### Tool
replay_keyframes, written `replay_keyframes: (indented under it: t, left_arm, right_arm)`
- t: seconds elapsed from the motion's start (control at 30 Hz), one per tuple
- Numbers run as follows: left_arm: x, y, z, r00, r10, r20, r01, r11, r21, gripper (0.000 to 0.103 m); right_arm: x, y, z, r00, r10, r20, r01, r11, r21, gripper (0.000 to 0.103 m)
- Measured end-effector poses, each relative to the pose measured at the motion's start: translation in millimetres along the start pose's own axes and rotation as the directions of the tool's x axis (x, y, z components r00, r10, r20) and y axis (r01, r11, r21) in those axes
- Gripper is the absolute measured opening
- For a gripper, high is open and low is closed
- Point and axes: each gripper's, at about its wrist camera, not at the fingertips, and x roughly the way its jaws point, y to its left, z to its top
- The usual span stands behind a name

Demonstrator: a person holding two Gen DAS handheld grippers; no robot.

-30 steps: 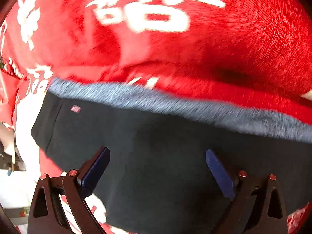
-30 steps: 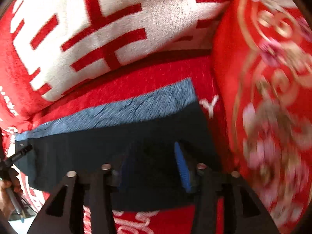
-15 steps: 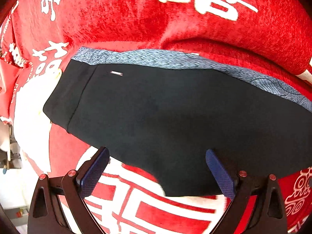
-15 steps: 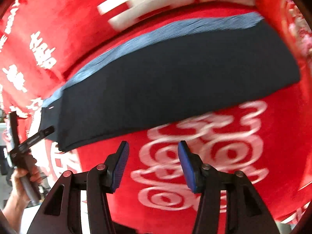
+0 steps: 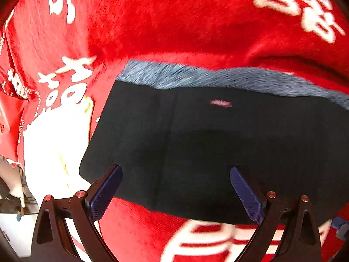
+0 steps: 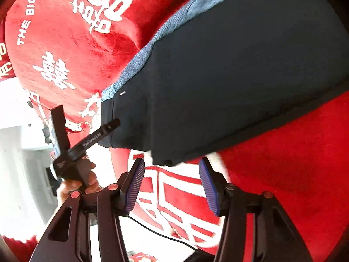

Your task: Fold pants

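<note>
Both grippers have shifted leftward along the folded pants (image 5: 218, 148), jaws released, grasping nothing.

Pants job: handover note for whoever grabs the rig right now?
Left claw: open, empty, hovering over the near left end of the pants.
Right claw: open, empty, just off the near edge of the pants, over the red blanket.
Pants lie flat on the blanket as a long dark strip, with a grey band along the far edge.
Done: they look folded lengthwise already.
Left: probably fold the strip end to end; neither claw has a grip yet.
</note>
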Motion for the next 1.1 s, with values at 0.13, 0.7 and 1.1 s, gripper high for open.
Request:
replay_keyframes:
  t: [0.13, 0.7, 1.1]
  left_arm:
    - [17.9, 12.1, -4.5, 0.999, -0.049, -0.015, 0.049, 0.998, -0.032, 0.1]
    - [24.7, 19.0, -19.9, 0.993, -0.1, 0.056, 0.097, 0.994, 0.055, 0.1]
    - [-15.4, -18.9, 49.4, 0.98, -0.145, 0.135, 0.131, 0.985, 0.112, 0.1]
  right_arm:
    - [8.5, 2.1, -2.3, 0.999, 0.034, 0.035, -0.035, 0.999, 0.018, 0.056]
    - [18.8, -3.8, -5.6, 0.997, -0.077, -0.02, 0.077, 0.997, 0.025, 0.015]
    - [-21.5, 52.2, 93.5, 0.932, -0.329, 0.154, 0.359, 0.901, -0.245, 0.024]
